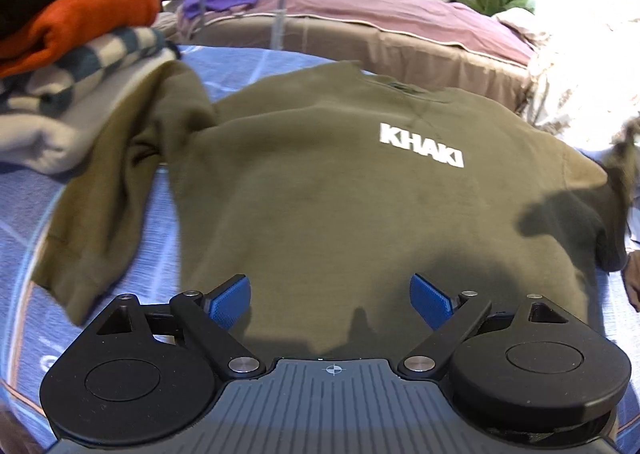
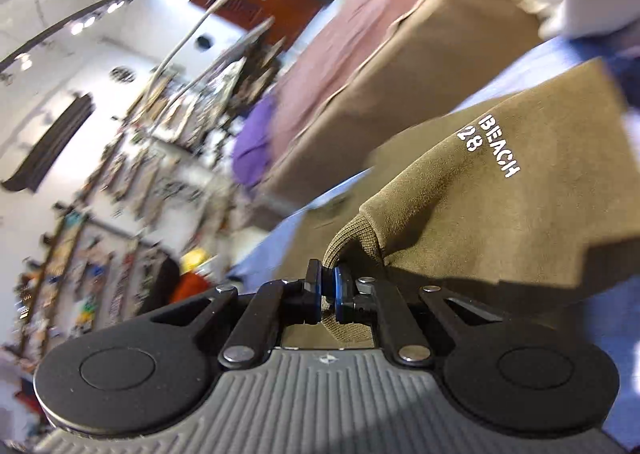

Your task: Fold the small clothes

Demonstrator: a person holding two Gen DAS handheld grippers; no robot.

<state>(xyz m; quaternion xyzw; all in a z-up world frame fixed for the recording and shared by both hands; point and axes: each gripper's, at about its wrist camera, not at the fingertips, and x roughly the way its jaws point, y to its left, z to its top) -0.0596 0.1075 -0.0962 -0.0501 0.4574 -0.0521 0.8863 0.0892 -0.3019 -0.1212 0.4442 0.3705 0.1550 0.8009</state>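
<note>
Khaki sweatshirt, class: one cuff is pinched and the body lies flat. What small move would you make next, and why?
Probably carry the right gripper, shut on the ribbed sleeve cuff, inward across the sweatshirt body to fold that sleeve over. The body lies spread flat on the blue cloth, and the left gripper hovers open at the hem, free to steady it.

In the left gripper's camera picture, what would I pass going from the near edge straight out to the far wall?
Left gripper, open → khaki sweatshirt lying on the blue cloth → brown and pink bed → room furniture at the back.
</note>
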